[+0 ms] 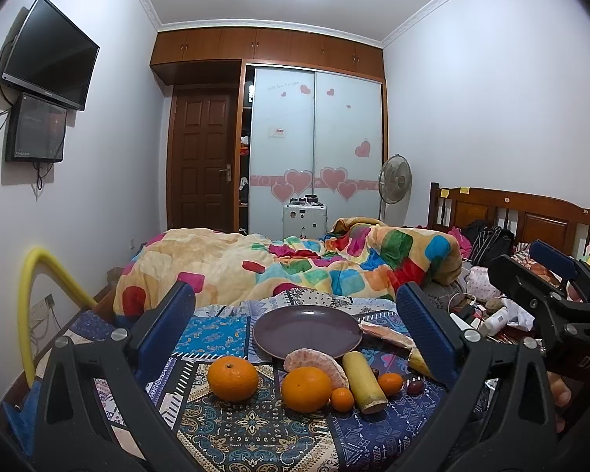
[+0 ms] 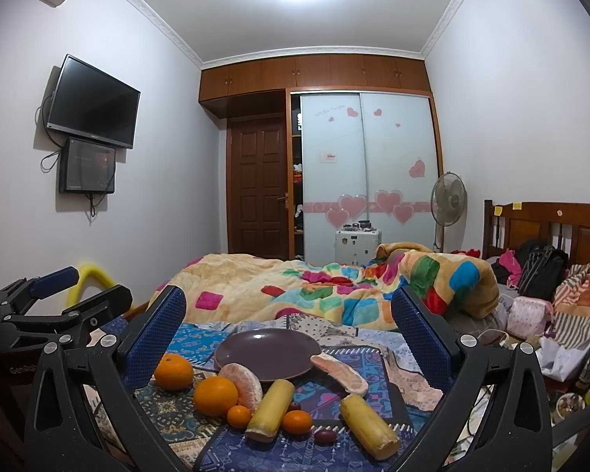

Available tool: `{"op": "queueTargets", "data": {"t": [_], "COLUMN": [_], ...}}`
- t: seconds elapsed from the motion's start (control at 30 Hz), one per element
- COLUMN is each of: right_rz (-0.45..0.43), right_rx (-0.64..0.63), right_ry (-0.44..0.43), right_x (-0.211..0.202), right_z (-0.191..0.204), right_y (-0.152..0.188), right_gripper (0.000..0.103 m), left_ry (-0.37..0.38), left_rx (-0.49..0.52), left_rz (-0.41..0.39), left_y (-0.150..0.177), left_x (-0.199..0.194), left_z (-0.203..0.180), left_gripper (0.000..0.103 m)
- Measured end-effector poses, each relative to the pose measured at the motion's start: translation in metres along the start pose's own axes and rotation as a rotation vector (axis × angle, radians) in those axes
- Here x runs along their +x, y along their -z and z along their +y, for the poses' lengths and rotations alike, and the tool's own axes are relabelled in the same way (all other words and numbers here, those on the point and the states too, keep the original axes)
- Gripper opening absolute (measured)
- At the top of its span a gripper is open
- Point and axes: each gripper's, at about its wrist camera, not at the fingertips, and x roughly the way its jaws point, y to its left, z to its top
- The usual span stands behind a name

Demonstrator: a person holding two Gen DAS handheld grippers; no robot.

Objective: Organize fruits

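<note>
Orange fruits [image 1: 232,377] sit on the patterned cloth [image 1: 255,428] near our empty purple plate [image 1: 306,330]. Our left gripper [image 1: 295,326] and right gripper [image 2: 289,334] are both wide open, holding nothing. Round fruits could roll away if we bump them.

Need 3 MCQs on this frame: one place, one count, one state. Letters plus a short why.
1. Where does the peeled orange lie?
A. on the plate
B. by the plate's near rim
C. on the quilt

2. How many yellow cane pieces?
A. one
B. two
C. four

3. What is on the purple plate?
A. nothing
B. an orange
C. grapes

Key: 1 B, it sits on the cloth against the near rim. 2 B, one near the oranges, another to its right. 3 A, its surface shows bare in both views.
</note>
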Motion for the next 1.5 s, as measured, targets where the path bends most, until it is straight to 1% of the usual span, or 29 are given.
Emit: {"op": "queueTargets", "data": {"t": [0.4, 0.7, 0.8, 0.93, 1.03, 1.13, 1.27, 1.43, 1.5], "right_rz": [-0.001, 0.007, 0.021, 0.055, 0.101, 0.193, 0.311, 0.425, 0.472], "right_rx": [0.006, 0.004, 0.001, -0.005, -0.015, -0.037, -0.02, -0.02, -0.027], "right_ry": [-0.011, -0.012, -0.007, 0.006, 0.023, 0.048, 0.058, 0.096, 0.109], "right_x": [0.003, 0.006, 0.01, 0.019, 0.03, 0.048, 0.071, 0.091, 0.096], "right_z": [0.004, 0.004, 0.004, 0.0, -0.006, -0.016, -0.038, -0.062, -0.069], "right_y": [0.001, 0.004, 0.006, 0.013, 0.021, 0.034, 0.055, 0.082, 0.093], "right_gripper": [0.103, 0.103, 0.103, 0.103, 0.103, 0.103, 0.103, 0.103, 0.103], "left_ry": [-0.004, -0.005, -0.003, -0.004, -0.009, -0.037, -0.069, -0.087, -0.087], "left_rx": [0.003, 0.01, 0.014, 0.014, 0.015, 0.023, 0.026, -0.017, -0.043], "left_rz": [-0.001, 0.007, 0.02, 0.066, 0.113, 0.171, 0.267, 0.376, 0.419], "left_y": [0.0, 0.007, 0.01, 0.017, 0.024, 0.038, 0.062, 0.089, 0.098], "left_x": [0.001, 0.008, 0.013, 0.026, 0.038, 0.054, 0.077, 0.102, 0.114], "left_z": [0.001, 0.005, 0.006, 0.009, 0.016, 0.026, 0.043, 0.069, 0.081], "left_gripper": [0.103, 0.103, 0.103, 0.103, 0.103, 0.103, 0.103, 0.103, 0.101]}}
